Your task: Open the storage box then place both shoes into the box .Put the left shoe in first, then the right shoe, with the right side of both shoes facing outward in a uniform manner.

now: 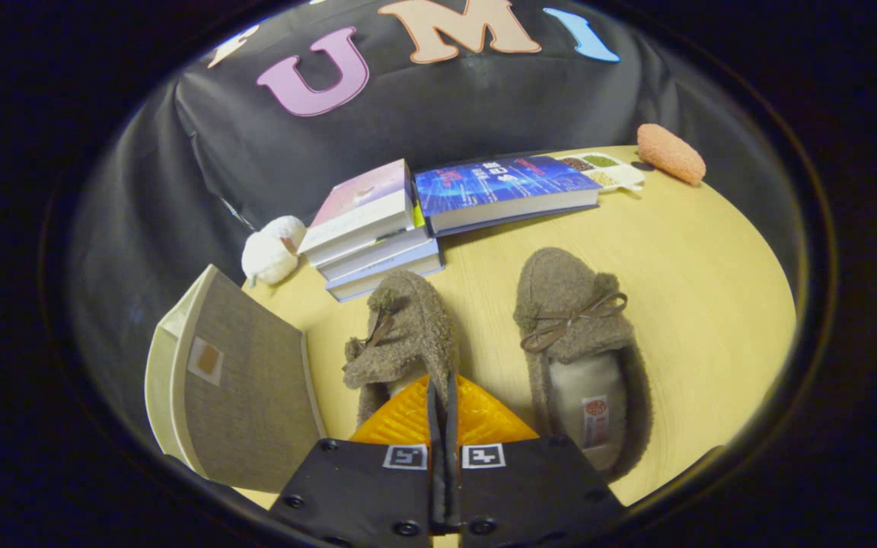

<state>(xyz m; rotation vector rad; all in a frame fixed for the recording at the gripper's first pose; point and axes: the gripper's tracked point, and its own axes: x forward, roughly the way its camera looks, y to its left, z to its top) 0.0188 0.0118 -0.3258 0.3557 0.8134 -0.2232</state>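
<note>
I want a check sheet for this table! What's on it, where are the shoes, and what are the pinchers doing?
Surface: pale wooden table, bare beyond the right shoe.
Job's things: two fuzzy brown slippers with bows; the left slipper sits at the fingertips, the right slipper beside it. The beige fabric storage box stands left of them, its lid swung open.
Clutter: stack of books, blue book, white plush toy, tray of grains, orange sponge.
Grippers: gripper fingers pressed together on the left slipper's edge.
Cables: nothing seen.
Surroundings: black cloth wall.
</note>
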